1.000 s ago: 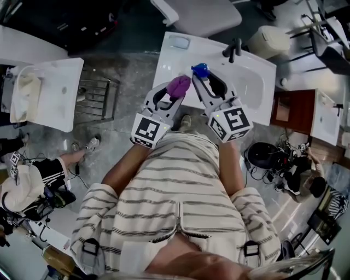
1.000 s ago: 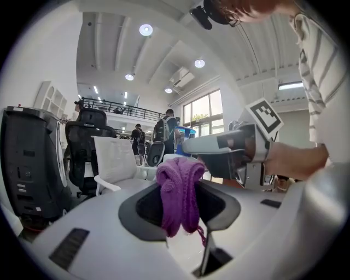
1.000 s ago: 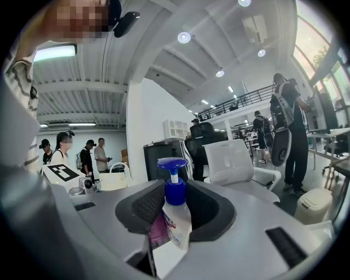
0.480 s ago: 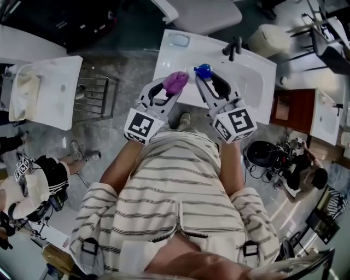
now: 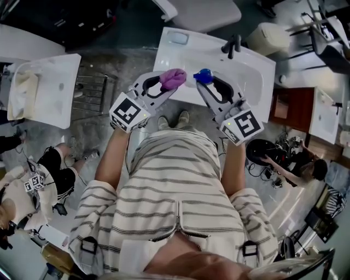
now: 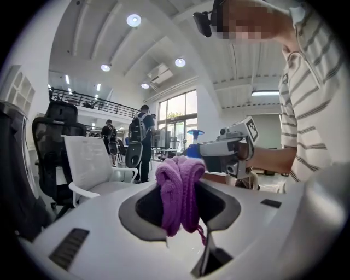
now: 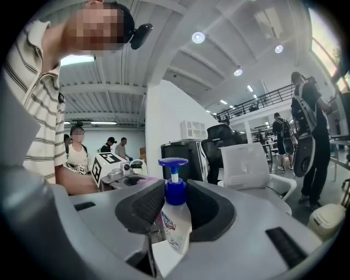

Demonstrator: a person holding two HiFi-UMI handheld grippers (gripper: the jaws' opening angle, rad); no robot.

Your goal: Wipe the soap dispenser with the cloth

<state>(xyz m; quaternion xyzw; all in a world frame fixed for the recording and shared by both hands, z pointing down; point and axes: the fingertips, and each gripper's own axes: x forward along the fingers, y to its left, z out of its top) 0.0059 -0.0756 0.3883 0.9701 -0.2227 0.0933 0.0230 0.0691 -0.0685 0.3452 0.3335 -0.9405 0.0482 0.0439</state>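
Note:
In the head view my left gripper [image 5: 174,82] is shut on a bunched purple cloth [image 5: 171,77]. My right gripper [image 5: 202,82] is shut on a soap dispenser [image 5: 203,74] with a blue pump top. Both are held in the air over the front edge of the white sink [image 5: 249,71], the tips turned toward each other, cloth and dispenser a small gap apart. In the left gripper view the cloth [image 6: 179,186] hangs folded between the jaws. The right gripper view shows the clear bottle [image 7: 176,221] upright between the dark pads [image 7: 147,205].
A black faucet [image 5: 232,47] stands at the sink's back. A second white basin [image 5: 52,93] and a metal rack [image 5: 95,97] are to the left. There is a white chair [image 5: 202,13] beyond the sink, a bin [image 5: 268,41] and a wooden cabinet [image 5: 292,112] at the right, and people on both sides.
The rear of each gripper has swung outward, left one to the left and right one to the right, so the tips now face each other. Both grips are unchanged.

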